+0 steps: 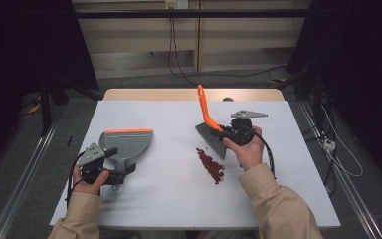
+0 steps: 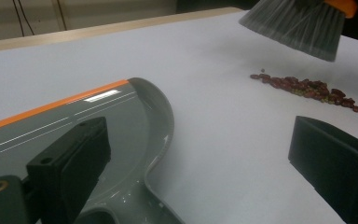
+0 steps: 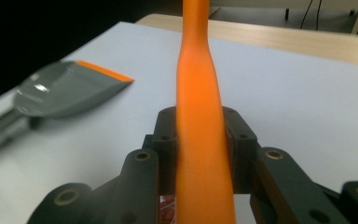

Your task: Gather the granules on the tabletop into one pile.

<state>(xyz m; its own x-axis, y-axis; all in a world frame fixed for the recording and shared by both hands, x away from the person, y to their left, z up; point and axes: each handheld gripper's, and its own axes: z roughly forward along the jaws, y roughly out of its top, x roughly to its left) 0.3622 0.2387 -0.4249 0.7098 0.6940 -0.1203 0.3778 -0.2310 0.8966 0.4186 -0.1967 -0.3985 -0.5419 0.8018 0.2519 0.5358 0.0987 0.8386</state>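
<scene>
The desk (image 1: pixel 169 199) is covered by a white sheet, and the pile of red beans (image 1: pixel 211 166) near its middle is taken as the reference point.

Well to the left of the beans, a grey dustpan (image 1: pixel 128 144) with an orange lip is seen lying flat on the sheet, its lip turned toward the far edge of the desk. The left gripper (image 1: pixel 97 167) is held at the dustpan's handle, on the side nearest the person. In the left gripper view its jaws are seen standing wide apart, with the dustpan's handle end lying between them; neither pad is seen pressing on it.

The beans are gathered in a narrow strip on the bare sheet, apart from the dustpan.

Just beyond the beans and slightly to their right, a brush (image 1: pixel 210 130) with grey bristles and an orange handle is held tilted, bristles hanging just above the far end of the strip. The right gripper (image 1: pixel 227 133) is closed firmly on the orange handle, both pads pressed against it, as confirmed in the right gripper view.
</scene>
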